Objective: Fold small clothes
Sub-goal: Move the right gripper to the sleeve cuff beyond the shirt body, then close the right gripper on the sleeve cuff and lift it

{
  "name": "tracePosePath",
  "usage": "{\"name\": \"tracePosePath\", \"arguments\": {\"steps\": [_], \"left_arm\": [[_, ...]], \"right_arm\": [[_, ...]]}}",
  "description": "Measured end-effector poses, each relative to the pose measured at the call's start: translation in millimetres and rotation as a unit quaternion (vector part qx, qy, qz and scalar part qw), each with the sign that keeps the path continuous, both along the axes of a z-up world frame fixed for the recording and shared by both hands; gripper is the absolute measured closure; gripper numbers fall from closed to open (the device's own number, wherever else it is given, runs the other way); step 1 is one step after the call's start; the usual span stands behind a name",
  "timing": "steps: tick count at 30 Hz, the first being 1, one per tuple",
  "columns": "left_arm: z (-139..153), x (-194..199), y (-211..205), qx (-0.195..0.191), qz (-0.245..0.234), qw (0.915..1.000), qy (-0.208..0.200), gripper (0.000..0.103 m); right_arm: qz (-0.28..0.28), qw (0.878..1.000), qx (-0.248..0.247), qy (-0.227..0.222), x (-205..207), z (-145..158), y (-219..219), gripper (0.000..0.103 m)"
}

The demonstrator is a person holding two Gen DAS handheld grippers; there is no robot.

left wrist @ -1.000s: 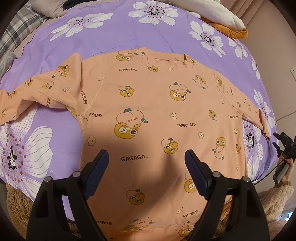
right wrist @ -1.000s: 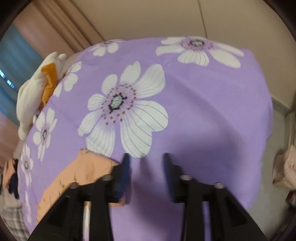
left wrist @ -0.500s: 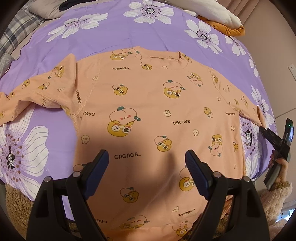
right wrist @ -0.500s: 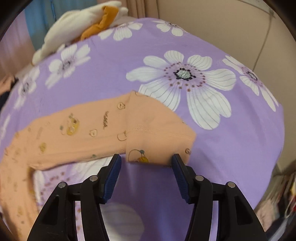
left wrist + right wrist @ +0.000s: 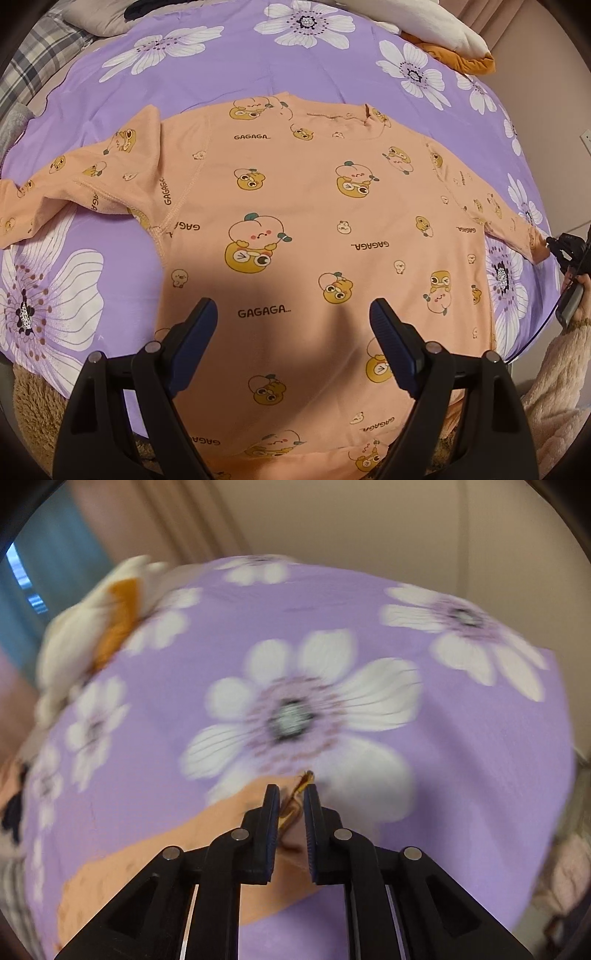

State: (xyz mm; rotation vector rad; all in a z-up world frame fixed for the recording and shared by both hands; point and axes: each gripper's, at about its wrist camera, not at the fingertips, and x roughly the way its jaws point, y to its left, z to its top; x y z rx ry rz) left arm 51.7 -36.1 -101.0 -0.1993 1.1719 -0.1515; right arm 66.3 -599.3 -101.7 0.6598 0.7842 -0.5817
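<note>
A peach long-sleeved shirt (image 5: pixel 295 221) printed with cartoon fruit and "GAGAGA" lies flat, front up, on the purple flowered bedspread (image 5: pixel 221 66). My left gripper (image 5: pixel 293 314) hovers open over the lower body of the shirt, nothing between its fingers. The left sleeve (image 5: pixel 74 177) lies partly doubled over. At the far right my right gripper (image 5: pixel 554 243) is at the cuff (image 5: pixel 535 243) of the right sleeve. In the blurred right wrist view its jaws are closing, and the right gripper (image 5: pixel 291 794) pinches the cuff (image 5: pixel 293 806), with the sleeve (image 5: pixel 184 849) trailing left.
A white and orange cushion (image 5: pixel 443 33) lies at the bed's far right corner. Plaid cloth (image 5: pixel 29 55) sits at the far left. A fluffy brown rug (image 5: pixel 29 398) is below the near edge. A fuzzy cream sleeve (image 5: pixel 554 387) holds the right gripper. A beige wall (image 5: pixel 369 517) stands beyond the bed.
My right gripper swung over to the right sleeve's cuff, straddled it, and has closed down on it. The left gripper has stayed over the shirt, still open.
</note>
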Motion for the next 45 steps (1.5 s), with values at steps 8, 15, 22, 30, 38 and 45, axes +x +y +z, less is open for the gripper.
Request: {"name": "tracePosePath", "arguments": {"steps": [8, 15, 22, 30, 38, 45], "left_arm": [[1, 2, 6, -0.004, 0.014, 0.9999, -0.002, 0.019], [9, 0, 13, -0.015, 0.024, 0.9995, -0.014, 0.019], [22, -5, 29, -0.022, 0.048, 0.998, -0.035, 0.019], [38, -14, 60, -0.031, 0.087, 0.9937, -0.064, 0.019], [37, -24, 79, -0.036, 0.106, 0.9911, -0.072, 0.019], [35, -30, 84, -0.037, 0.107, 0.9912, -0.068, 0.019]], "right_arm": [[-0.029, 0.997, 0.049, -0.043, -31, -7, -6, 0.035], [-0.025, 0.997, 0.069, -0.031, -21, -42, 8, 0.057], [0.007, 0.998, 0.046, -0.048, 7, -23, 27, 0.096], [0.007, 0.991, -0.022, -0.13, -5, 68, 45, 0.096], [0.055, 0.984, -0.069, -0.153, 12, 114, 83, 0.096], [0.137, 0.969, -0.1, -0.177, 27, 152, 160, 0.096]]}}
